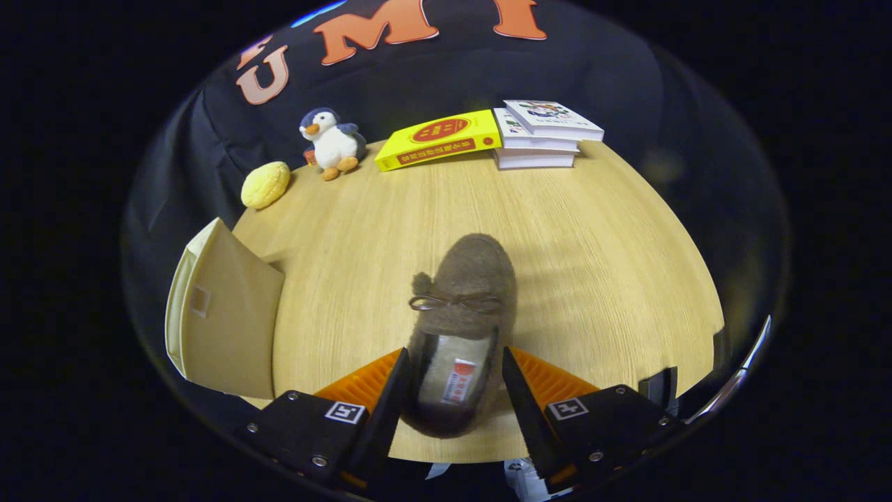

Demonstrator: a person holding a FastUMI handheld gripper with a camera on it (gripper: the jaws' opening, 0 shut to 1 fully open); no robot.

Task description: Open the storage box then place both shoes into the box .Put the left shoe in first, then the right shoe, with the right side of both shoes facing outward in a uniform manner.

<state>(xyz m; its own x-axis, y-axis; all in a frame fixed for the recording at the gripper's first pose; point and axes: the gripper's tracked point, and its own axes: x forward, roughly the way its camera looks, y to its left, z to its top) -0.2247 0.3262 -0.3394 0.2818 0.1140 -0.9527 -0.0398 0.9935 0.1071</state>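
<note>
Gripper view: gripper [453, 380] fingers apart, flanking the brown shoe [462, 328] heel. Storage box [223, 317] left of shoe. Advice: close squarely on heel sides before lifting.

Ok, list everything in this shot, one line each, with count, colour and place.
Shoe: one, brown and fuzzy with a small bow, on the table between the fingers, toe pointing away.
Storage box: one, cream, at the table's edge to the left of the shoe.
Penguin plush: one, white and dark blue with orange beak and feet, at the far edge of the table.
Round yellow toy: one, yellow, beside the penguin.
Yellow book: one, yellow with red, at the far edge.
Book stack: several, mostly white, next to the yellow book.
Table: one, light wood.
Gripper: one, fingers on either side of the shoe's heel; contact unclear.
</note>
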